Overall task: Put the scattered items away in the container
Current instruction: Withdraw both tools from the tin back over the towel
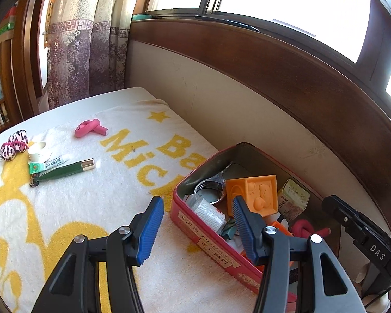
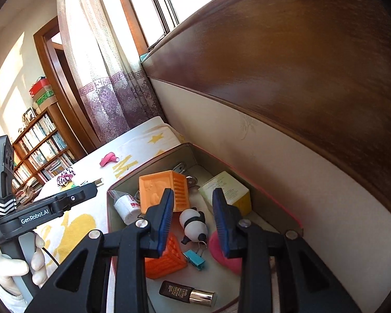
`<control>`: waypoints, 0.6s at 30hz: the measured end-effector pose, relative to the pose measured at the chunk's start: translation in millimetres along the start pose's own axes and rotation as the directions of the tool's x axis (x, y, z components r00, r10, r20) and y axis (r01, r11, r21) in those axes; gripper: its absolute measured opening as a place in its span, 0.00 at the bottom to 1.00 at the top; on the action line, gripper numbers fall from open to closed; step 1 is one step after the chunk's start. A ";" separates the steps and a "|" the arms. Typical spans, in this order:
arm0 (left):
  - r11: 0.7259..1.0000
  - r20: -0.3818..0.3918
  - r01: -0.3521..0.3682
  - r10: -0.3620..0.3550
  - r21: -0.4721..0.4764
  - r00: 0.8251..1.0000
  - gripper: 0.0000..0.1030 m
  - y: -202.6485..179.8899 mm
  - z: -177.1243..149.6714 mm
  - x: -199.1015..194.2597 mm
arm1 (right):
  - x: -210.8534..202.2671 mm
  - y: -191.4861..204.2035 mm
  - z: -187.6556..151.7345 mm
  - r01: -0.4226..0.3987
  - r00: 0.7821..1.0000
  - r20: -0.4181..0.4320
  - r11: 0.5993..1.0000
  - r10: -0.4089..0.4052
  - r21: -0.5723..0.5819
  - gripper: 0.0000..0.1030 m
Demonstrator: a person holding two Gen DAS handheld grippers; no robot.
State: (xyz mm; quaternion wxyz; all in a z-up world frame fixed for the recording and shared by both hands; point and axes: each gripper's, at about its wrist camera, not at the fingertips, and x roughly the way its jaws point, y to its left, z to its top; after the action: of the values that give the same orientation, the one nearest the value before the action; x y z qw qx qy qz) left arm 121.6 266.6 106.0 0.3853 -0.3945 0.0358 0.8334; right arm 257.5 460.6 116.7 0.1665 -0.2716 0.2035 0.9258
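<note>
A red tin (image 1: pixel 178 217) stands on the towel by the wall, holding an orange cube (image 1: pixel 255 193), a panda toy (image 2: pixel 194 228), a yellow-white box (image 2: pixel 226 190), a brown bottle (image 2: pixel 187 293) and other small things. My left gripper (image 1: pixel 198 225) hangs open over the tin's near left wall with nothing between its pads. My right gripper (image 2: pixel 194 220) is open above the tin's inside; the panda lies below the gap, untouched. Out on the towel lie a pink curler (image 1: pixel 91 127), a leopard scrunchie (image 1: pixel 13 146), a tape roll (image 1: pixel 37 151), a small tube (image 1: pixel 49 165) and a green tube (image 1: pixel 65 170).
The yellow-and-white towel (image 1: pixel 91 208) covers the surface. A cream wall panel (image 1: pixel 247 120) with a dark wooden ledge runs close behind the tin. A curtain (image 1: pixel 73 52) hangs at the far end, and a bookshelf (image 2: pixel 41 143) stands beyond. A gloved hand (image 2: pixel 36 258) holds the left gripper's handle.
</note>
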 end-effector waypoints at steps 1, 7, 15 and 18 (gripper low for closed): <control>1.000 0.001 -0.006 0.006 -0.008 1.000 0.55 3.9 -1.3 -1.6 | -0.3 3.5 -0.2 -0.006 1.000 -0.001 1.000 0.006 -0.004 0.33; 0.995 0.022 -0.049 0.051 -0.090 0.998 0.55 40.2 -8.0 -16.2 | 2.6 37.4 -1.6 -0.070 0.997 -0.024 0.996 0.069 -0.052 0.48; 0.958 0.049 -0.192 0.207 -0.215 0.977 0.55 121.5 -30.5 -52.6 | 17.2 103.3 -10.9 -0.175 0.984 -0.073 0.972 0.165 -0.158 0.69; 0.926 0.049 -0.243 0.268 -0.287 0.962 0.55 158.6 -39.7 -69.3 | 27.7 131.6 -14.2 -0.214 0.975 -0.108 0.957 0.196 -0.195 0.69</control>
State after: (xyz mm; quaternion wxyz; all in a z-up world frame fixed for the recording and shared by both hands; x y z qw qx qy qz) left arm 67.5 98.5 87.5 0.2151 -0.3998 -0.0476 0.8897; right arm 186.4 346.0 127.7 0.0315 -0.3051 0.1409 0.9413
